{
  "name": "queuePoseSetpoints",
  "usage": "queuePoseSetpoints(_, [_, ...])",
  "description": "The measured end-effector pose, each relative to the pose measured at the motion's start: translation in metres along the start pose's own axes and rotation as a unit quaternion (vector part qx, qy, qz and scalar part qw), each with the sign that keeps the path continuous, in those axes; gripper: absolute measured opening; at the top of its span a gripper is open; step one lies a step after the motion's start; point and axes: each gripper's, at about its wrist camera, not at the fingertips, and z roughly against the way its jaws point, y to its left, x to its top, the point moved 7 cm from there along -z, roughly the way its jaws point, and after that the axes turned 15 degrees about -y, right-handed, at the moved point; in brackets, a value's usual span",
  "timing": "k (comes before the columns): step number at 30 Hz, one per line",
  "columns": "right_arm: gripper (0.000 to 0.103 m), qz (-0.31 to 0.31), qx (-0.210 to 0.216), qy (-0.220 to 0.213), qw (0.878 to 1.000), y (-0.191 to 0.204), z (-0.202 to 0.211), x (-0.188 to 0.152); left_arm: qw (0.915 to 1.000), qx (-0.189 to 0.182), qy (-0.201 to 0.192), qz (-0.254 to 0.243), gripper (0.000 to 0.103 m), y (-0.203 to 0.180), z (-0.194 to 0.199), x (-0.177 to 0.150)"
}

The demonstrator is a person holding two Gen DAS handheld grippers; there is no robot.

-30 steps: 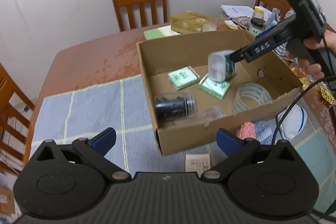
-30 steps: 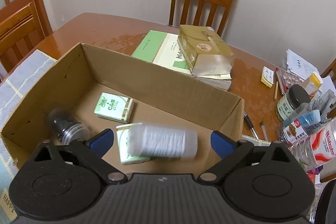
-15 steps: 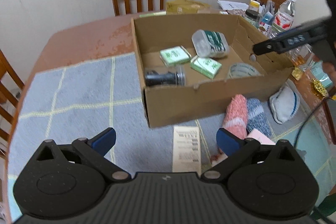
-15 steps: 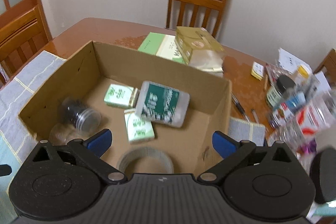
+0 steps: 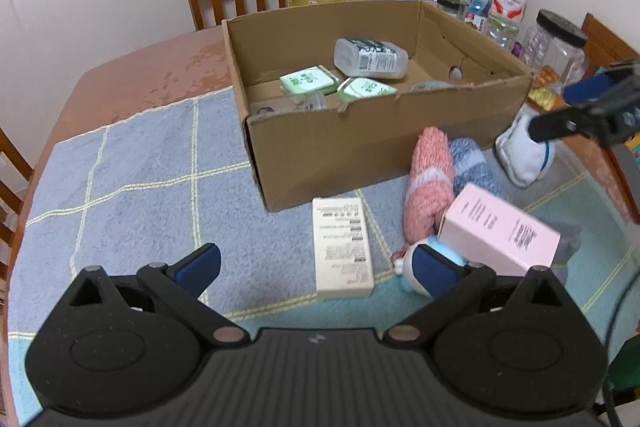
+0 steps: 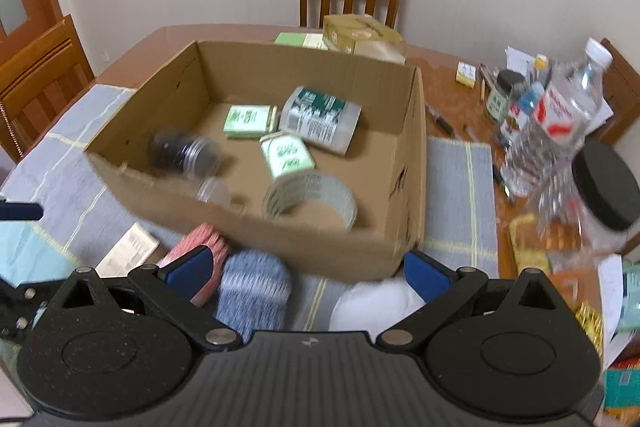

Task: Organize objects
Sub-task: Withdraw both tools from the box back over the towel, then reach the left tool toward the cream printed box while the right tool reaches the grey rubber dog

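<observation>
The cream carton (image 5: 343, 247) lies flat on the blue checked cloth (image 5: 140, 179), just in front of the cardboard box (image 5: 360, 143) and outside it. Its long axis runs nearly straight away from the left tool (image 5: 316, 267), roughly in line with the camera's forward direction. The carton sits between the two spread fingers, closer to the right-hand one. The left tool is the nearer of the two and is judged the better candidate for a pickup. A grasp across the carton's short width suits the present finger alignment.

The carton is a pale rectangular pack with printed text and barcodes on its upper face. It appears rigid and light.

Just right of it lie a pink box (image 5: 500, 231), a pink rolled sock (image 5: 428, 187), a blue rolled sock (image 5: 470, 167) and a white rolled item (image 5: 520, 155). The pink box rests partly on the socks, tilted. These remain outside the cardboard box.

Inside the cardboard box are two green packs (image 5: 310, 81), a clear bottle (image 5: 370, 57) lying on its side, a dark jar (image 6: 184, 155) and a tape roll (image 6: 310, 195).

The right tool (image 6: 308, 275) hovers above the socks near the box corner. Both tools have their fingers apart and hold nothing.

The surface (image 5: 132, 71) beyond the cloth carries bottles (image 5: 510, 5) and clutter.
</observation>
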Motion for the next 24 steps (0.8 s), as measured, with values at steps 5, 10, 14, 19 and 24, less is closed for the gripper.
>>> queuePoseSetpoints(5, [0.103,-0.013,0.000,0.004,1.000,0.010,0.021,-0.028,1.0000,0.006,-0.001,-0.005,0.101,0.001,0.004,-0.011])
queuePoseSetpoints(10, [0.103,-0.014,0.015,0.012,1.000,0.024,0.037,-0.056,0.9999,0.005,0.003,0.015,0.102,0.004,0.006,-0.020])
queuePoseSetpoints(14, [0.103,-0.002,0.041,0.018,0.999,0.041,0.046,-0.075,0.9996,0.002,0.008,0.026,0.102,0.008,0.007,-0.026])
queuePoseSetpoints(19, [0.103,0.035,0.070,0.014,0.997,0.069,0.053,-0.080,0.9997,-0.009,0.008,0.024,0.102,0.011,0.011,-0.031])
queuePoseSetpoints(24, [0.103,0.075,0.091,0.011,0.993,0.092,0.055,-0.080,0.9998,-0.011,0.006,0.014,0.101,0.012,0.013,-0.035])
